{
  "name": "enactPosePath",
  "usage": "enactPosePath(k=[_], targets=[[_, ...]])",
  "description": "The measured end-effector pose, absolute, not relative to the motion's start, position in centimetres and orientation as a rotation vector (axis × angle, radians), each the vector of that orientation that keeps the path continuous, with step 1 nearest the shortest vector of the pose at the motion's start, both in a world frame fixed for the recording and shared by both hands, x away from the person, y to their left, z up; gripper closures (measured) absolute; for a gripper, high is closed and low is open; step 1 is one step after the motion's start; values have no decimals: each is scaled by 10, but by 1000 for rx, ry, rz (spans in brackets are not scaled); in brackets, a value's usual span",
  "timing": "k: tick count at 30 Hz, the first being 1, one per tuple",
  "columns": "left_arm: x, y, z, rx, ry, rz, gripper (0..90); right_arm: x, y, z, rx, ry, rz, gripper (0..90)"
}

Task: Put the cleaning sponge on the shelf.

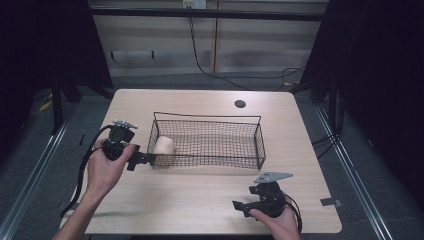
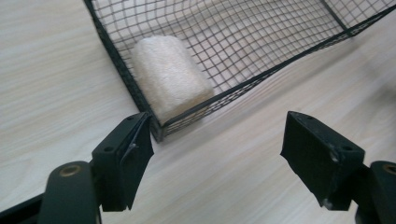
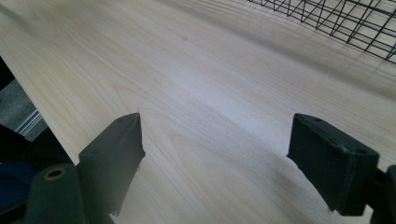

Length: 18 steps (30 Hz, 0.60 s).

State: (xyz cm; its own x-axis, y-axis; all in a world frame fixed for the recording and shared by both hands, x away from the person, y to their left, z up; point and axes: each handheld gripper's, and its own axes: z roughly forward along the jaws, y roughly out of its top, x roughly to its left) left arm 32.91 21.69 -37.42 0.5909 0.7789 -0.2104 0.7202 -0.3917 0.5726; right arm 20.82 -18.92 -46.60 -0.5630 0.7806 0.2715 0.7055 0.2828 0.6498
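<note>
Both tongs gape wide, holding nothing. Left gripper [image 2: 217, 158] hovers at the near-left corner of the wire basket [image 2: 261, 74], where the pale roll [image 2: 170, 77] lies just beyond its jaws. Right gripper [image 3: 215, 158] hangs over the table [image 3: 196, 88], near right, well apart from the roll.

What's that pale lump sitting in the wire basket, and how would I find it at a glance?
Start at the black wire basket in the middle of the wooden table. Look into its left end, the corner nearest the left gripper: there lies a cream, rough-textured roll, on its side against the mesh. It is the one thing in the basket.
</note>
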Motion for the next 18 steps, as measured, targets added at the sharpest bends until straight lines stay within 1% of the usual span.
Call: enactPosePath(k=[6, 7, 11, 14, 18], targets=[[313, 239, -379, 2139, 1203, 138, 242, 209, -190, -467, 1419, 2436, 1147, 174], [313, 239, -379, 2139, 1203, 138, 241, 209, -189, -467, 1418, 2437, 1147, 174], [292, 245, -382, 2131, 1179, 152, 240, 209, -189, -467, 1416, 2439, 1145, 174], [281, 248, -388, 2095, 1187, 155, 237, 209, -188, -467, 1419, 2439, 1145, 174], [270, 255, -397, 2096, 1194, 167, 233, 210, -187, -468, 1421, 2439, 1144, 174]])
